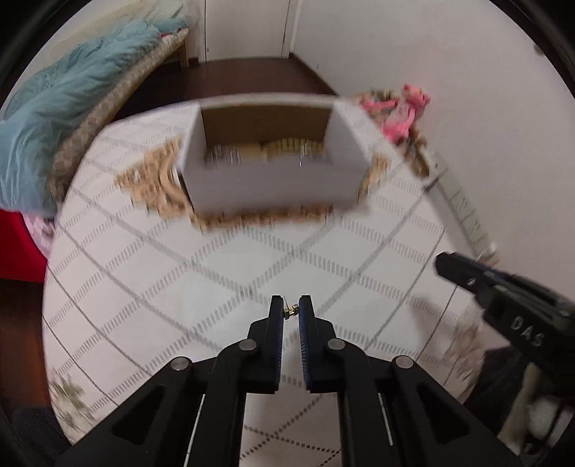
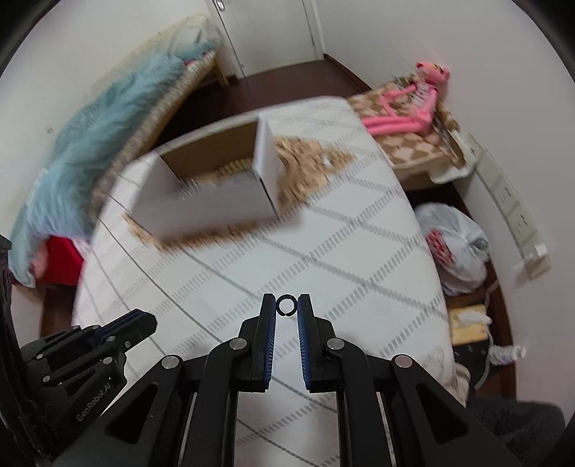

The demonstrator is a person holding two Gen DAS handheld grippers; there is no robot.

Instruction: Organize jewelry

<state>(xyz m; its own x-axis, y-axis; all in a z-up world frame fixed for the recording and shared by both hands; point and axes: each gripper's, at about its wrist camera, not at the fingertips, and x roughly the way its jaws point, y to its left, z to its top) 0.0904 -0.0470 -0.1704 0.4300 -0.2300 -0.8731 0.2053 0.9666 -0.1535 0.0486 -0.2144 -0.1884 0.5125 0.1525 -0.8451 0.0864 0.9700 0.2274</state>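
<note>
While both tongs hang above the patterned table [image 1: 151,273], the left tongs [image 1: 290,309] are nearly closed, pinching a small gold piece [image 1: 289,311], and the right tongs [image 2: 286,306] clamp a small dark ring [image 2: 286,305]. Open cloth lies between them and the white box [image 1: 266,179] near the far edge.

A blue fluffy blanket [image 2: 107,133] is lying heaped on a woven bench [image 2: 169,104] along the left wall. A pink plush toy [image 2: 406,107] is sprawling across a checkered mat [image 2: 402,147] by the right wall. A white plastic bag [image 2: 456,244] is sitting on the floor below a wall socket strip [image 2: 510,204]. A white door [image 2: 266,32] is standing closed beyond the dark floor [image 2: 287,86].
</note>
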